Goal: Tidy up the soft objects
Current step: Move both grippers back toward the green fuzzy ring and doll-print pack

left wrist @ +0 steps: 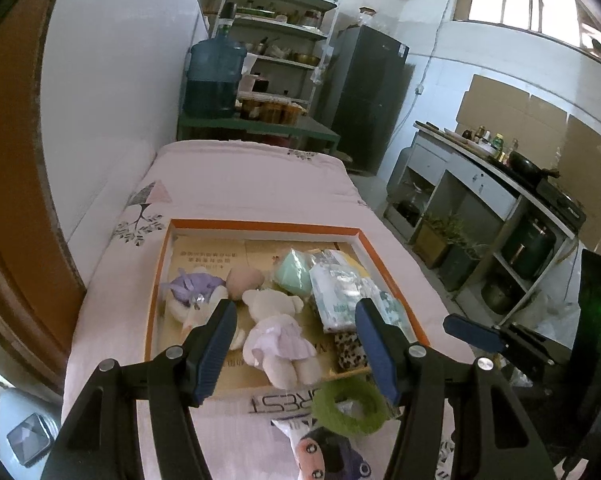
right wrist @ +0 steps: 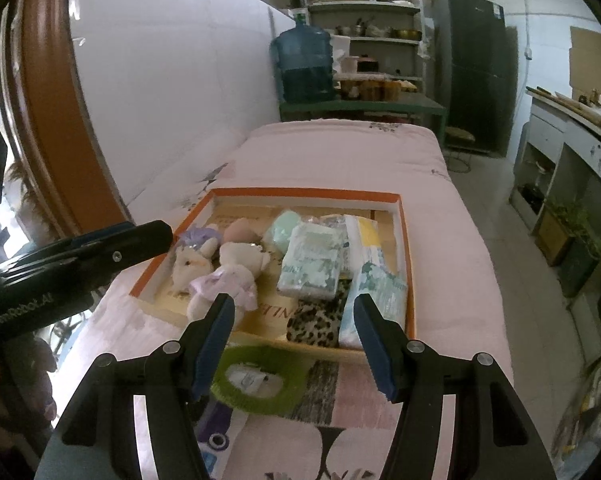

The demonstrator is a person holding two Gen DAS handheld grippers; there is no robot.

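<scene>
An orange-rimmed box [left wrist: 260, 226] [right wrist: 300, 192] lies on the pink bed. It holds a teddy bear in a lilac dress [left wrist: 276, 332] [right wrist: 236, 276], a purple unicorn plush [left wrist: 192, 288] [right wrist: 192, 260], a mint pad [left wrist: 294, 272], tissue packs [left wrist: 340, 292] [right wrist: 312, 264] and a leopard-print pouch [left wrist: 350, 350] [right wrist: 316, 326]. A fluffy green ring [left wrist: 344, 408] [right wrist: 292, 384] rests on the bed just outside the box's near edge. My left gripper [left wrist: 295, 308] hovers open above the box's near side, and shows at the left in the right wrist view. My right gripper [right wrist: 293, 302] is open and empty over the ring and near edge.
A purple-wheeled toy [left wrist: 332, 456] [right wrist: 216, 424] lies on the bed nearest me. Behind the bed stand a blue water jug [left wrist: 214, 76], shelves and a dark fridge [left wrist: 364, 96]. A kitchen counter [left wrist: 492, 184] runs along the right; a white wall borders the left.
</scene>
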